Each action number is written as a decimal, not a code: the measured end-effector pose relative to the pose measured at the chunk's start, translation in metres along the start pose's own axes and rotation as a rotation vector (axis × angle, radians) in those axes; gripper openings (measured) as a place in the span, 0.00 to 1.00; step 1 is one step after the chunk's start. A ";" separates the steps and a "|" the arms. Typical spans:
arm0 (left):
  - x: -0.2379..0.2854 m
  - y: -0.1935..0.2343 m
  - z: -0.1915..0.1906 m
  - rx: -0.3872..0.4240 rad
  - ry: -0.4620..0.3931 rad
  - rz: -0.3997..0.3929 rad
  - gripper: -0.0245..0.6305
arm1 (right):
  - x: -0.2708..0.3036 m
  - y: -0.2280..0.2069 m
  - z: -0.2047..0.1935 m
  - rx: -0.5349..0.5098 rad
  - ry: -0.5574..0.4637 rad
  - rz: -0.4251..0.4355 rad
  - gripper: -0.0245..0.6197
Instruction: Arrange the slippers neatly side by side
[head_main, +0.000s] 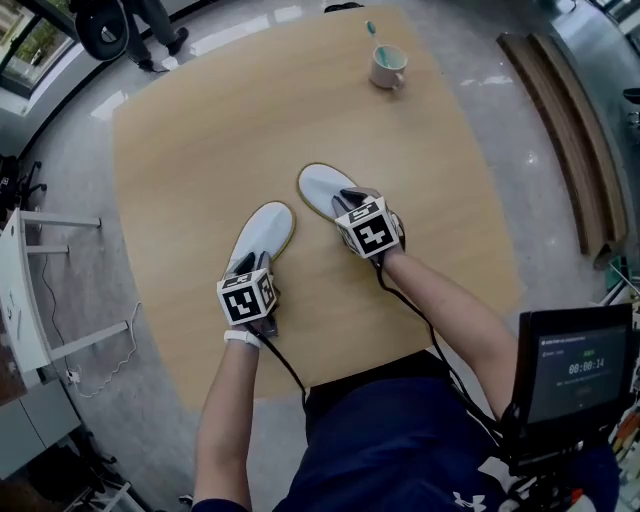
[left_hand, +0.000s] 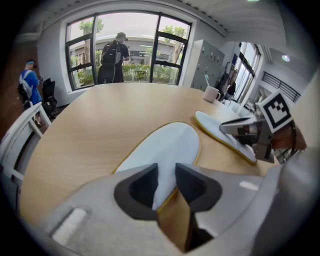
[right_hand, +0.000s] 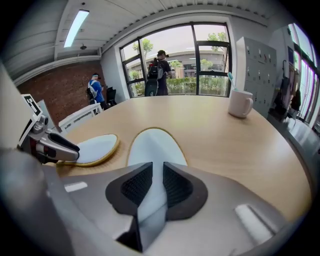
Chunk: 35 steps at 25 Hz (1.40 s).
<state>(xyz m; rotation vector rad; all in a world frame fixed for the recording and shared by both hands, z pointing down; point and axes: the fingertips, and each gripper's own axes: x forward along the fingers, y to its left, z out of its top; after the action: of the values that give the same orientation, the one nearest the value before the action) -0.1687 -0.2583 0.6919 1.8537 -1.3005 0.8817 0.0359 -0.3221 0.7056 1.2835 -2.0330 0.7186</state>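
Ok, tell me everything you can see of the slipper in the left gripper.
The left slipper is flat, thin and white, cloth-like, with a tan edge band. It lies on the wooden table, toe pointing away and angled right. The left gripper pinches its heel edge. It sits apart from the other slipper.

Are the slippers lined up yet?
Not yet. Grabbing is done: the left tool pinches the left slipper, and the right tool pinches the right slipper. In hand: both slippers lie on the table, angled toward each other. Left: turn them parallel and bring them close.
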 end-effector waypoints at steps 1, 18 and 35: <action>0.000 -0.002 -0.001 -0.027 -0.005 0.006 0.21 | -0.003 -0.001 -0.003 0.022 0.004 -0.008 0.15; -0.004 -0.053 -0.031 -0.514 -0.027 0.053 0.17 | -0.045 0.008 -0.050 0.283 0.030 -0.068 0.13; -0.068 -0.039 0.027 -0.538 -0.201 -0.255 0.22 | -0.080 0.013 -0.013 0.431 -0.111 0.122 0.17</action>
<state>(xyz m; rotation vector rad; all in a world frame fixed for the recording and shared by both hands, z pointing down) -0.1458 -0.2381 0.6145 1.6452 -1.2307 0.1833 0.0535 -0.2611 0.6529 1.4682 -2.1320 1.2172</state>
